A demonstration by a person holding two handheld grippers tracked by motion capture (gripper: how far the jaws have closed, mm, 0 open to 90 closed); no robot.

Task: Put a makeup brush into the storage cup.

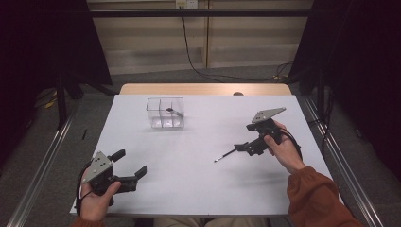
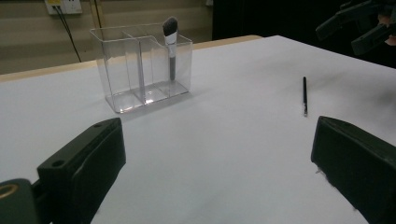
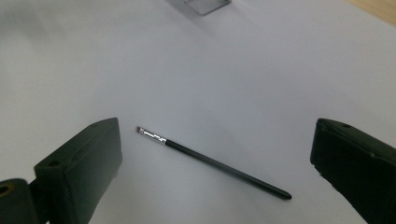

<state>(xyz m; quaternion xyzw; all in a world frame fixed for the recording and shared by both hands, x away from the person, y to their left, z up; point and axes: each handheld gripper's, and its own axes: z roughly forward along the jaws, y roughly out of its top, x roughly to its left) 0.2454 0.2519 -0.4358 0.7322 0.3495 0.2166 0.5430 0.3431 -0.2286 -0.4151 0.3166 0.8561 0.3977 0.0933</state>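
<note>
The left gripper (image 1: 128,166) is being held low at the table's (image 1: 198,179) near left, jaws released. Farther right, the right gripper (image 1: 246,137) is being poised, jaws spread, over the thin brush (image 3: 212,162) lying flat.

your left hand (image 1: 97,191) grips the left hand-held gripper (image 1: 130,168) low at the near left, its 2 jaws spread wide. your right hand (image 1: 283,146), sleeve trailing, tilts the right hand-held gripper (image 1: 243,146) downward, jaws likewise wide apart, empty.
</note>
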